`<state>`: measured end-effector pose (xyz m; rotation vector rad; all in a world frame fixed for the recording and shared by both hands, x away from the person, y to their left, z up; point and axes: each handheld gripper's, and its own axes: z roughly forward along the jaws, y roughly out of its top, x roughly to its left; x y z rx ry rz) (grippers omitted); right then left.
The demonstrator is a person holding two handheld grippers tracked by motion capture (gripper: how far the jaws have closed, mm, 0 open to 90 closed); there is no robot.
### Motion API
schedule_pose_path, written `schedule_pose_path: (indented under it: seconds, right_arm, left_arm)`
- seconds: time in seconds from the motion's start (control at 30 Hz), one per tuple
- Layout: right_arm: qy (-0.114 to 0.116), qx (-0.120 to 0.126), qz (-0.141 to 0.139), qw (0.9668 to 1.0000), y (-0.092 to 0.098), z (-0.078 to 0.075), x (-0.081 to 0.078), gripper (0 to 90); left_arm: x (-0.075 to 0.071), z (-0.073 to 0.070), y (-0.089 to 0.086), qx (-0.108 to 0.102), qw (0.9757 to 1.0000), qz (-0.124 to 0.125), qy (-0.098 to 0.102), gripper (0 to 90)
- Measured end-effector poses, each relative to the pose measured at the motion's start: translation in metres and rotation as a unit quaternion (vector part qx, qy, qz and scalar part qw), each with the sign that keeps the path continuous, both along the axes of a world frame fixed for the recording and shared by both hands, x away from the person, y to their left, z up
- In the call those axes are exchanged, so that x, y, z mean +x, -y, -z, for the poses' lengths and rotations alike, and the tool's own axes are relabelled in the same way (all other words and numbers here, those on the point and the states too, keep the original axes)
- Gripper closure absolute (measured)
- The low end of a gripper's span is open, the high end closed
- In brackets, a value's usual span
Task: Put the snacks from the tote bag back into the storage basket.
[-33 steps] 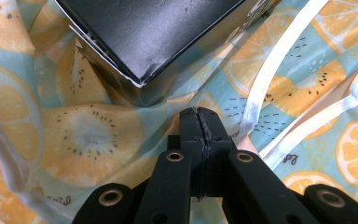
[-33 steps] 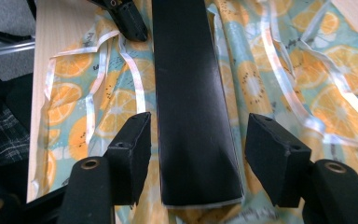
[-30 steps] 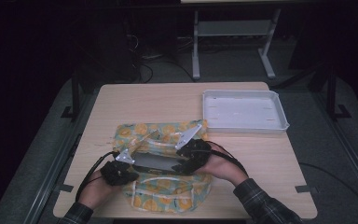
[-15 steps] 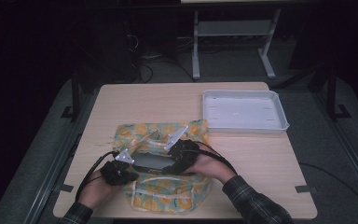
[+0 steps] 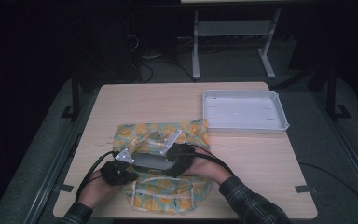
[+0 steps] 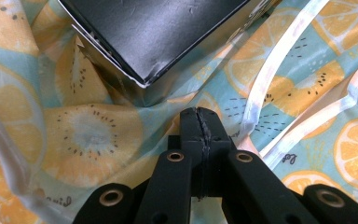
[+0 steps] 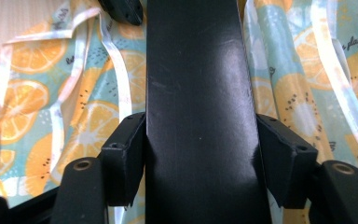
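High view: wooden table [image 5: 261, 154] in a dark room, white tray [image 5: 244, 111] far right, black box [image 5: 150, 161] on fruit-print cloth [image 5: 168, 198] near front edge. Left gripper view: left gripper [image 6: 199, 122] pressed together beside the box's corner. Right gripper view: right gripper [image 7: 200, 154] clamped across the box.

Sleeves: dark plaid sleeve [image 5: 251, 203] on the right forearm, dark plaid cuff [image 5: 77, 215] on the left.
Left tongs [image 6: 200, 126]: matte black jaws with ridged inner faces, brass-ringed pivot holes.
Right tongs [image 7: 200, 135]: blocky black jaws, same brass-ringed holes.
Tops: grey three-cornered plates.
Cables: black, looping.
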<state>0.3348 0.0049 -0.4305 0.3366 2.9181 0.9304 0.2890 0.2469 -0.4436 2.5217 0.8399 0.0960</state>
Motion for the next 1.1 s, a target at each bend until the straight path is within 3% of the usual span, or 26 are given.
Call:
schedule_pose_path:
  seconds: [0.33, 0.8, 1.1]
  right_arm:
    - [-0.006, -0.023, -0.007, 0.9997, -0.004, 0.009, 0.000, 38.5]
    - [-0.004, -0.027, -0.016, 0.9995, -0.003, 0.005, -0.002, 41.3]
    - [-0.001, -0.007, -0.013, 0.9999, 0.004, -0.008, -0.003, 41.4]
  left_arm:
    - [0.000, 0.000, 0.001, -0.003, 1.0000, -0.002, -0.001, 89.5]
    - [0.000, 0.000, 0.001, -0.004, 1.0000, -0.003, 0.000, 89.5]
    - [0.000, 0.000, 0.002, -0.005, 1.0000, -0.006, 0.001, 89.4]
